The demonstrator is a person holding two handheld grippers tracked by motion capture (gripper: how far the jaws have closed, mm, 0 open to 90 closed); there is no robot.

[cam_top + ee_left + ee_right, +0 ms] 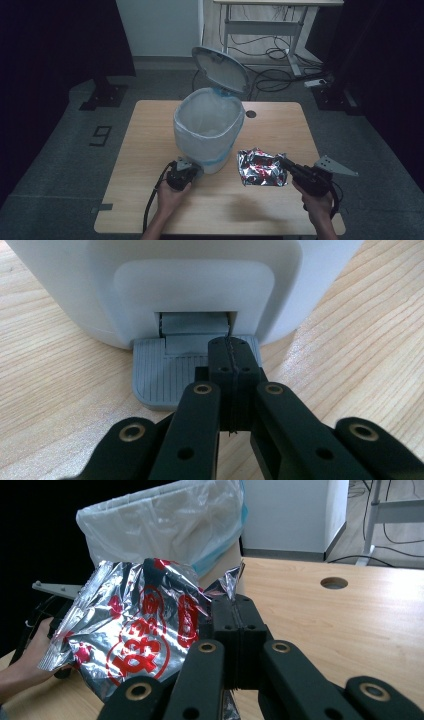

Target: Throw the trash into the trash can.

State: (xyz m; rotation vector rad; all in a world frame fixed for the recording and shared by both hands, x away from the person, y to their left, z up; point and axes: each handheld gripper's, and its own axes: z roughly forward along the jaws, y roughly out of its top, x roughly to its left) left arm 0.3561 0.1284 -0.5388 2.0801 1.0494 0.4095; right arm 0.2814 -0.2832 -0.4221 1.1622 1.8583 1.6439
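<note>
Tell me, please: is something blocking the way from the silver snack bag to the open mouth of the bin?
Nothing visible does. The bin has its lid raised, and the right tongs hold the snack bag just beside it. The bag only needs lifting over the rim.

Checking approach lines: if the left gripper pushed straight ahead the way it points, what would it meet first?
Probably the bin's front wall: the left gripper, jaws shut, rests on the grey pedal right before it.

The snack bag (135, 635) is crinkled, mirror-glossy silver foil with red print. The pedal bin (212, 142) is smooth, matt white plastic, lined with thin translucent film (165, 520); its pedal (160, 372) is ribbed grey plastic. The tabletop (280, 210) is pale, matt wood grain.
</note>
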